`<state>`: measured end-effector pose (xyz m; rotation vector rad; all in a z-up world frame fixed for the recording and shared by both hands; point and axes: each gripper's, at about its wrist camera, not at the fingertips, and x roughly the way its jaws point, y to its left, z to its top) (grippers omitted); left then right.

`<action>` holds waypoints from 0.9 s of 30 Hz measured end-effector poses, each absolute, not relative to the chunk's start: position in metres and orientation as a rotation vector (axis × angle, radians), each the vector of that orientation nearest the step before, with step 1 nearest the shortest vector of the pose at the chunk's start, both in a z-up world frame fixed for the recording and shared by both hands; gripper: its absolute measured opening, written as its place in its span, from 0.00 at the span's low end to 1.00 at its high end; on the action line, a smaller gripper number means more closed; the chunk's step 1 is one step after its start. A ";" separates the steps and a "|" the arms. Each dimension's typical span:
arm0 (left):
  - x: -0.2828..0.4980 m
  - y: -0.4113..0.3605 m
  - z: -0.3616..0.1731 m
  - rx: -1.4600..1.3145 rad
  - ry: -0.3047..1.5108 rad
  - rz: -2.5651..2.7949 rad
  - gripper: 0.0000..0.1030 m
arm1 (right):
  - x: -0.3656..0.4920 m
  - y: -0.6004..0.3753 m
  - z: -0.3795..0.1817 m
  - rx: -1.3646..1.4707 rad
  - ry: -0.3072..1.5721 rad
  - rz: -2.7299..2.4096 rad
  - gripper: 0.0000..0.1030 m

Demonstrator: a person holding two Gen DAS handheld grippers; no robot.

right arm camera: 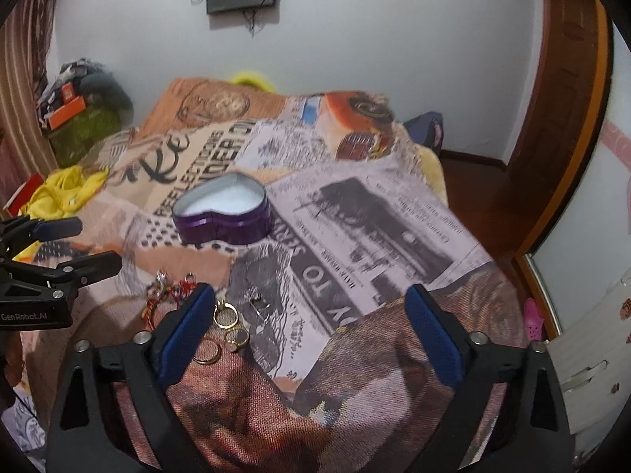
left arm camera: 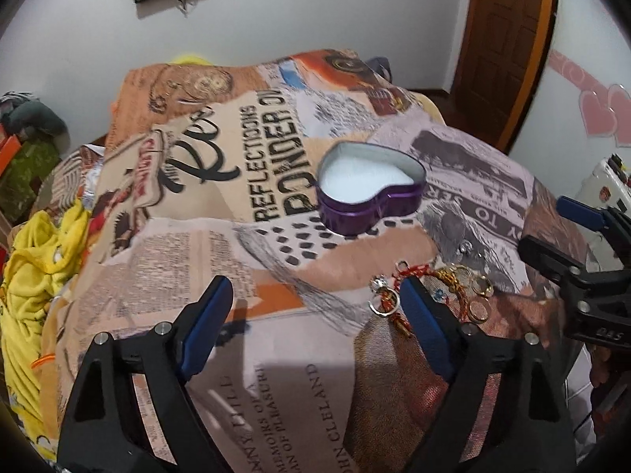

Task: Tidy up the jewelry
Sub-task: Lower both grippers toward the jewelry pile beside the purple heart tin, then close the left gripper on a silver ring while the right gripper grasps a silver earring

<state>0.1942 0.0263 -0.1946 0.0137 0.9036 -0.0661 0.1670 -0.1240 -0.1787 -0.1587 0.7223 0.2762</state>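
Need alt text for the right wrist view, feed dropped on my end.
An open right claw hovers over a printed blanket, with gold rings beside its left finger. An open purple heart tin sits beyond, white inside; the left claw enters at left.

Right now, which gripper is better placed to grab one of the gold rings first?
Probably right. The right gripper is open and the gold rings lie just inside its left finger. The left gripper, also open, sits over bare blanket, with the red bracelet nearer its reach.
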 end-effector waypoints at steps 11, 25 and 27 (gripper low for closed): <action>0.211 0.015 -0.213 -0.012 0.986 -0.171 0.54 | 0.188 -0.106 -0.201 -0.192 0.809 0.383 0.44; 0.224 0.009 -0.225 -0.054 1.022 -0.249 0.26 | 0.198 -0.093 -0.213 -0.220 0.840 0.459 0.27; 0.224 0.009 -0.225 -0.059 1.022 -0.256 0.23 | 0.198 -0.092 -0.215 -0.224 0.839 0.461 0.26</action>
